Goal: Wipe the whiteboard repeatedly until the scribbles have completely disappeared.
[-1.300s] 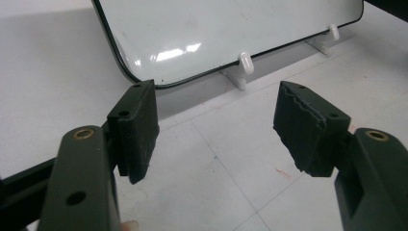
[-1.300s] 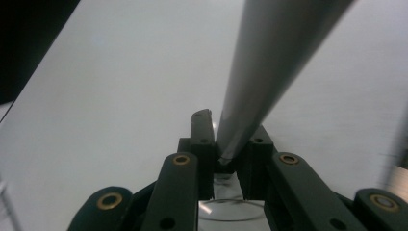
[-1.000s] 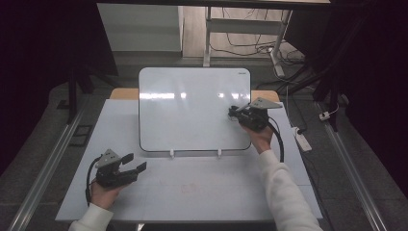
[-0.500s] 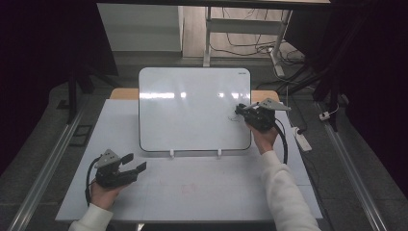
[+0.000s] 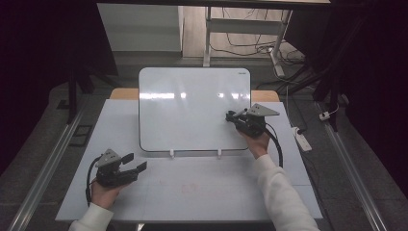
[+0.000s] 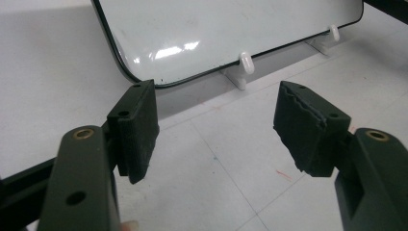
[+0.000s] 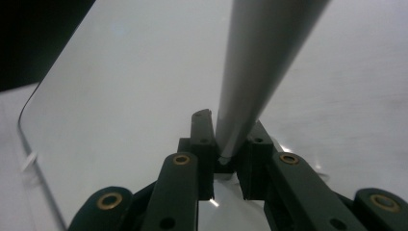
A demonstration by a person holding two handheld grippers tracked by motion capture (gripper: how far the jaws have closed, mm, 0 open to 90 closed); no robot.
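Whiteboard (image 5: 192,108) stands propped on two small white feet (image 5: 171,154) at the far middle of the white table (image 5: 72,192), tilted back. Your right gripper (image 5: 232,117) is over the board's right part, its jaws narrowed onto a grey marker (image 7: 260,62) that rises between them toward the camera in the right gripper view. Your left gripper (image 5: 133,162) rests low near the table's left front, well apart from the board, jaws spread wide with nothing between them, aimed at the board's lower edge (image 6: 202,79).

White power strip (image 5: 302,140) on floor, cables (image 5: 250,45) behind table (image 5: 120,120)
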